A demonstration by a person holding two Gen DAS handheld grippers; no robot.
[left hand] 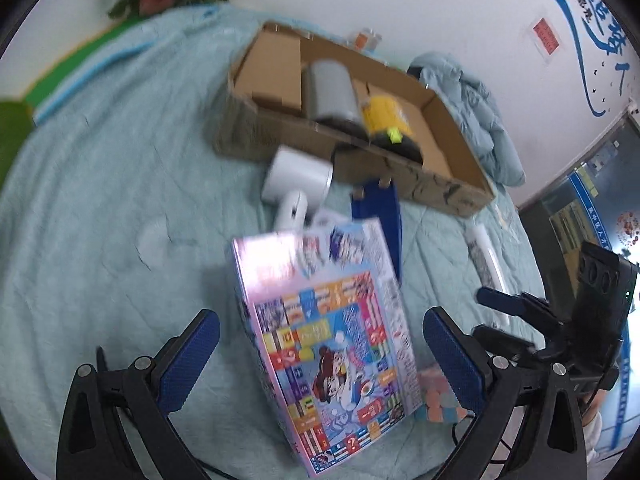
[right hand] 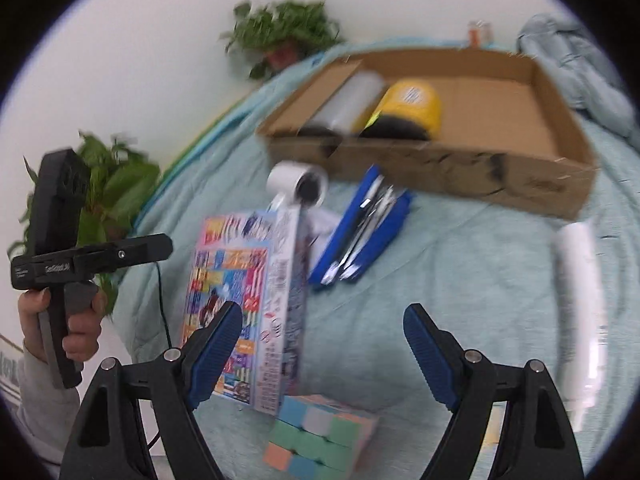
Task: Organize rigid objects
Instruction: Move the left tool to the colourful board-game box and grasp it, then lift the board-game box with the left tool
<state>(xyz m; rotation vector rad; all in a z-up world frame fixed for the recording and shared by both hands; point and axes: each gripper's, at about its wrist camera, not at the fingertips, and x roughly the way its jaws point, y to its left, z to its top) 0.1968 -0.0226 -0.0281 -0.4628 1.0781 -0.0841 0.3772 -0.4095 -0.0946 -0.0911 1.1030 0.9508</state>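
Note:
A colourful game box (left hand: 328,344) lies on the teal bedspread between my left gripper's (left hand: 320,360) open fingers, untouched; it also shows in the right wrist view (right hand: 248,300). My right gripper (right hand: 320,348) is open and empty above a pastel puzzle cube (right hand: 320,440). A white hair dryer (right hand: 298,184) and a blue case (right hand: 364,228) lie ahead. The cardboard box (right hand: 460,172) holds a grey cylinder (right hand: 352,100) and a yellow container (right hand: 408,104).
A white tube (right hand: 580,300) lies at the right on the bedspread. A bunched light-blue quilt (right hand: 580,68) sits behind the cardboard box. Potted plants (right hand: 284,40) stand by the wall. The left gripper's handle and a hand (right hand: 60,280) show at left.

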